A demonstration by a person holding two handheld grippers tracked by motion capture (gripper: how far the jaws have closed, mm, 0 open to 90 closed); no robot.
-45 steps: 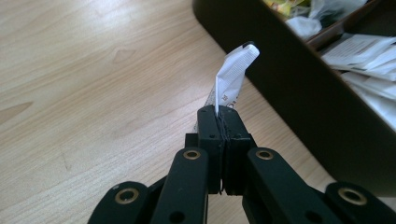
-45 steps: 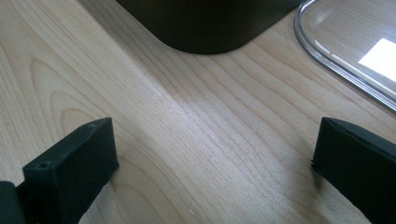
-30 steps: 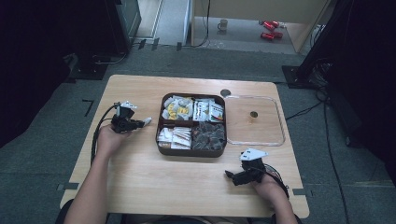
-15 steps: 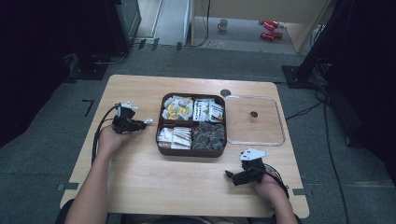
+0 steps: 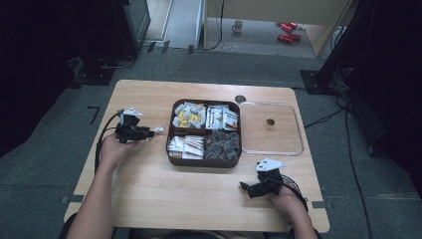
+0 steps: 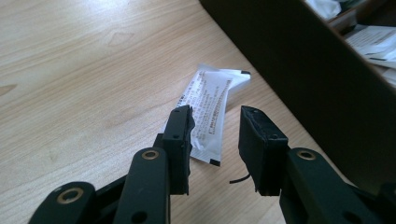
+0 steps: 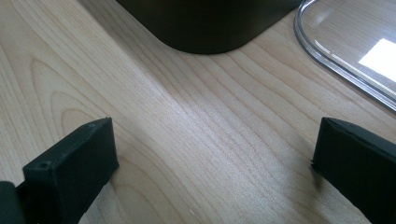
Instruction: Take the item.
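Nearest the person, the right gripper sits low on the wooden table, close to the front edge. In the right gripper view its 2 jaws are spread wide with nothing but bare wood between them, pointed at the corner of the dark tray with the clear lid's rim off to one side.

Further up on the left side, the left gripper hovers right over a small white sachet lying flat on the table just beside the tray's outer wall. Its jaws are open a little, one on either side of the sachet's near end, not pinching it as far as I can see. From the high view the sachet is outside the tray, not in any of the 4 compartments.

My guess on handling: it's a thin foil or plastic packet, very light, floppy and a bit slick, so it'll want to slide on the wood or bend. I'd grab across the narrow width near one end, maybe by the crimped seal, and squeeze gently.

Beyond that, the tray holds more packets, and the lid lies flat to its right.
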